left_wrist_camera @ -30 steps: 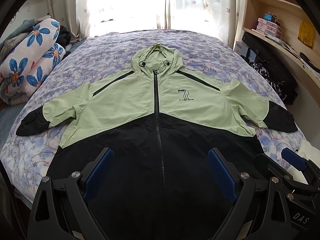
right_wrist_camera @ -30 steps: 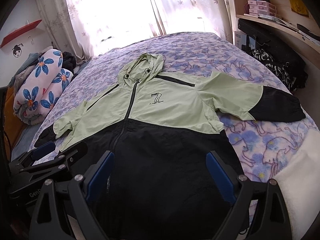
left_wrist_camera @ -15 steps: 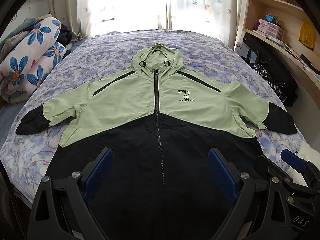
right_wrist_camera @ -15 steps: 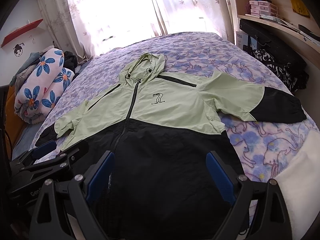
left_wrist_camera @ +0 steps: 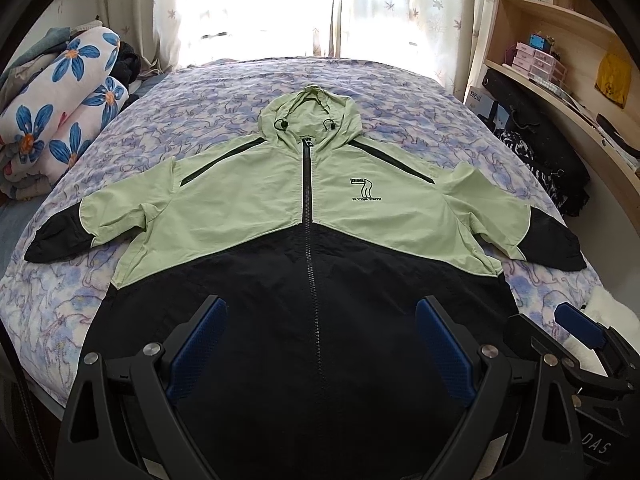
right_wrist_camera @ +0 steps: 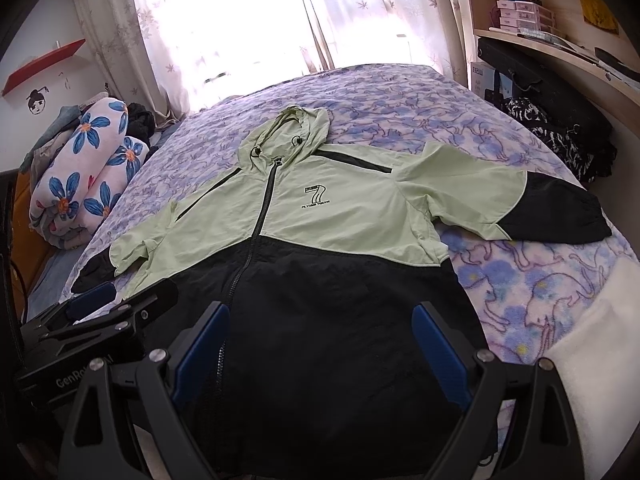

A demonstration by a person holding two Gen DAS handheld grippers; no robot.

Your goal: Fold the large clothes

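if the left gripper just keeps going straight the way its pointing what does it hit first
Most likely the black lower front of the jacket. The left gripper is open, empty, and aimed along the zipper toward the hood. Nothing shows between its fingers and the fabric, though its height above the bed is unclear.

The jacket (left_wrist_camera: 308,216) chest has a big "7" with "FLYING YOUTH" under it. Right gripper (left_wrist_camera: 576,332) body reads "DAS", left gripper (right_wrist_camera: 96,304) body "GenRo", rest hidden.
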